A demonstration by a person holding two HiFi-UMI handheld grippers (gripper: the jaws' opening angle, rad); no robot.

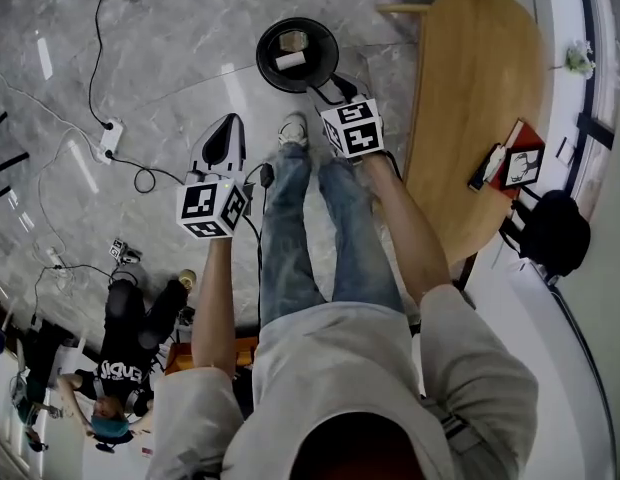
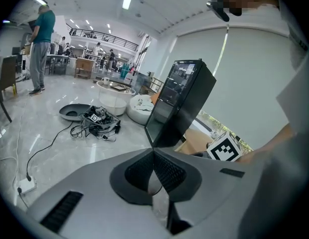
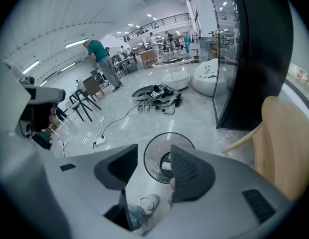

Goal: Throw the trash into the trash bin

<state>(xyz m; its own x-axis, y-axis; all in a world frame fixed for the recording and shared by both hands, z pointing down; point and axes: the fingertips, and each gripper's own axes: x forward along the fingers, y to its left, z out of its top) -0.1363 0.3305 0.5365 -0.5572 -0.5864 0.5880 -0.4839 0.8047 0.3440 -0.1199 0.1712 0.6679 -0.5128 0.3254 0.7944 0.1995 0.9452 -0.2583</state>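
Two grippers: right gripper (image 3: 154, 156) holds its jaws spread and empty, black trash bin (image 1: 267, 63) at its twelve o'clock; left gripper (image 2: 153, 152) has its jaws pressed together.

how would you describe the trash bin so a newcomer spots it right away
Start at the long wooden table on the grey marble floor. Beside its far end, just ahead of the person's white shoe, stands the trash bin. It is round, black-rimmed and open-topped with scraps inside, unlike the flat power strip.
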